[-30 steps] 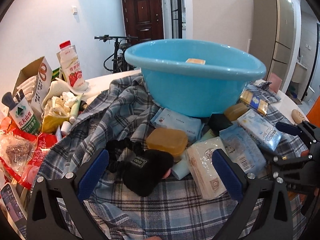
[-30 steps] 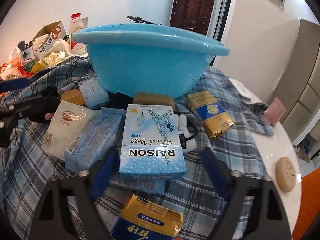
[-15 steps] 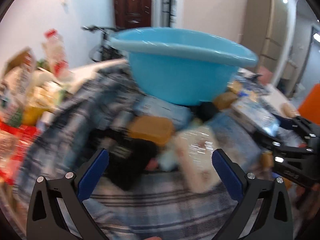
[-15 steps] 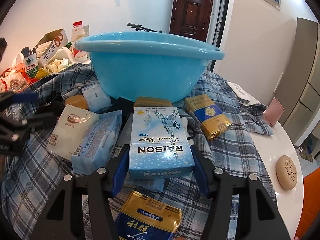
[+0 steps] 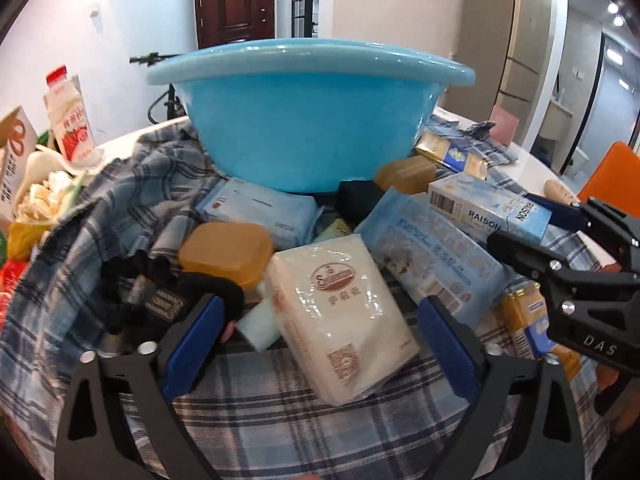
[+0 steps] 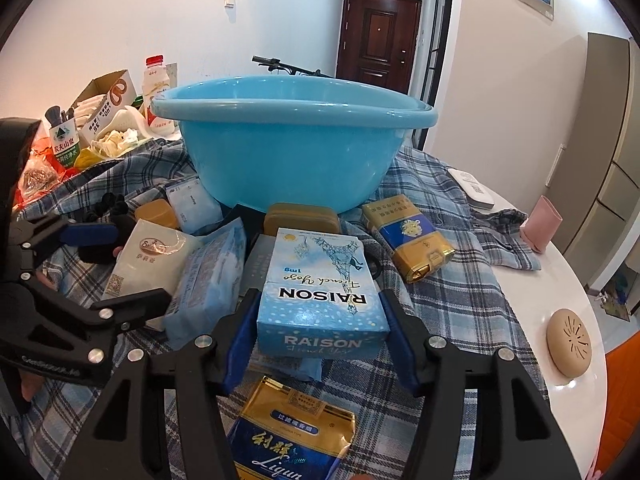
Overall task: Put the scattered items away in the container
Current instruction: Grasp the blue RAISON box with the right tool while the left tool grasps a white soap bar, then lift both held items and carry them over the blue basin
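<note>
White walls (image 6: 120, 8), a dark wooden door (image 6: 378, 40), tall cabinets (image 5: 508, 60).

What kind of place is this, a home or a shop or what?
Most likely a home, probably a dining or living area by the entrance. A dark wooden front door with a bicycle parked near it, and a round white table draped with a plaid cloth.

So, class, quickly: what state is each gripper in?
Left gripper: closing around the white tissue pack, not yet gripping.
Right gripper: shut on the RAISON box.
</note>
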Tool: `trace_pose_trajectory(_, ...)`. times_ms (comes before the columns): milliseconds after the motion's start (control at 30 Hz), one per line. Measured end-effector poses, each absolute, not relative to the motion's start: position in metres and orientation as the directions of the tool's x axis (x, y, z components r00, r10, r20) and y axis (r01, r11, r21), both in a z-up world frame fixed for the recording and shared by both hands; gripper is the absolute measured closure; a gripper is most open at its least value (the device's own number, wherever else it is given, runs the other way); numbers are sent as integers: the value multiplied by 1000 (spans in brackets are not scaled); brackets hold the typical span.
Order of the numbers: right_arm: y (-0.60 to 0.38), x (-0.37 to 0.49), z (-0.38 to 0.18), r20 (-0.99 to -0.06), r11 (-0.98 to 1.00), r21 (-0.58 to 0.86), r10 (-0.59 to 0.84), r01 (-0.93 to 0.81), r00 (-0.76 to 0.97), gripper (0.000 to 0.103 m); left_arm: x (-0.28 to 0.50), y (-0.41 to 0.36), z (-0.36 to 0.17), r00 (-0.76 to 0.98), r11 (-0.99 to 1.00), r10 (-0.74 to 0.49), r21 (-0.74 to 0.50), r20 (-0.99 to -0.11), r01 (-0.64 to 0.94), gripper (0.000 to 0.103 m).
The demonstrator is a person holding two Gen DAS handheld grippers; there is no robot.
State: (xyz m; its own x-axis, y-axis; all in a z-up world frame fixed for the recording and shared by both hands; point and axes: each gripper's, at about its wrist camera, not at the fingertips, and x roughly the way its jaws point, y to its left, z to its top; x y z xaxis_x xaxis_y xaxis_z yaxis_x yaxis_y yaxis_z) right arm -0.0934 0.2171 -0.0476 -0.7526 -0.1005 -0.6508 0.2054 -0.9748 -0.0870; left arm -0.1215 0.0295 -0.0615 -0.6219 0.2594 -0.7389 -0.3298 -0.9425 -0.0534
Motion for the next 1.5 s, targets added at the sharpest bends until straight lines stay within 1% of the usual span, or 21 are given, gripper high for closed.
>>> trace_pose_trajectory(33, 217, -93, -47, -651, -975, -86, -102, 206, -752, 42, -122, 31, -62, -622, -942, 260, -53, -739, -331, 14)
trace_pose_trajectory(100, 217, -93, -47, -650, -974, -87, -102, 207, -753, 42, -121, 34, -64, -613, -937, 273, -59, -742, -345, 31)
trace_pose_trajectory(133, 217, -93, -47, -648, -975, -86, -103, 207, -754, 42, -121, 36, -65, -604, -934, 277, -62, -747, -351, 32)
trace_pose_trajectory(167, 217, -92, -47, -648, -975, -84, -104, 207, -755, 42, -121, 37, -66, -602, -934, 275, -61, -750, -351, 35)
trace_pose_trajectory(200, 218, -92, -47, -648, -975, -83, -105, 207, -755, 42, -120, 38, -65, -604, -934, 276, -62, -748, -351, 43)
trace_pose_trajectory(267, 218, -92, -47, -647, -975, -84, -103, 205, -755, 42, -120, 36, -64, -612, -938, 273, -63, -742, -342, 53)
trace_pose_trajectory(433, 220, -92, -45, -643, -976, -80, -104, 201, -759, 42, -120, 30, -62, -615, -935, 296, -92, -731, -341, 60)
trace_pose_trajectory(500, 221, -91, -44, -638, -977, -82, -100, 197, -763, 42, -118, 30, -59, -626, -934, 299, -87, -721, -346, 66)
trace_pose_trajectory(600, 223, -90, -42, -632, -978, -72, -107, 196, -767, 42, -113, 30, -54, -654, -937, 286, -60, -700, -344, 70)
trace_pose_trajectory(700, 223, -90, -42, -626, -978, -70, -110, 196, -772, 42, -109, 27, -48, -681, -941, 284, -60, -675, -333, 74)
trace_pose_trajectory(733, 223, -90, -42, -626, -978, -68, -113, 198, -772, 46, -108, 25, -46, -688, -942, 286, -64, -667, -329, 75)
trace_pose_trajectory(767, 223, -90, -42, -627, -977, -66, -115, 200, -771, 54, -108, 23, -45, -693, -943, 287, -67, -661, -326, 77)
trace_pose_trajectory(900, 224, -91, -43, -632, -979, -64, -111, 194, -767, 66, -108, 18, -40, -709, -946, 286, -73, -645, -315, 81)
trace_pose_trajectory(933, 225, -91, -43, -632, -980, -59, -111, 190, -767, 68, -108, 17, -40, -711, -946, 289, -76, -641, -315, 82)
trace_pose_trajectory(1100, 238, -93, -39, -621, -989, -39, -90, 144, -779, 67, -102, 15, -35, -727, -944, 301, -84, -617, -320, 83)
trace_pose_trajectory(1133, 242, -94, -38, -617, -991, -28, -86, 131, -782, 65, -102, 15, -35, -729, -944, 303, -85, -614, -320, 83)
trace_pose_trajectory(1167, 248, -95, -38, -619, -993, -11, -87, 119, -780, 54, -102, 15, -34, -731, -944, 302, -87, -612, -318, 83)
trace_pose_trajectory(1200, 254, -98, -39, -626, -995, 9, -87, 104, -775, 47, -102, 15, -34, -732, -945, 302, -89, -611, -316, 83)
trace_pose_trajectory(1233, 258, -100, -40, -633, -995, 23, -88, 94, -769, 38, -102, 14, -34, -732, -945, 304, -92, -610, -315, 83)
trace_pose_trajectory(1367, 257, -112, -53, -682, -992, 55, -118, 111, -722, 37, -101, 14, -33, -731, -943, 309, -96, -608, -318, 83)
trace_pose_trajectory(1500, 249, -121, -65, -715, -994, 10, -81, 106, -695, 36, -100, 14, -33, -731, -942, 312, -99, -607, -320, 83)
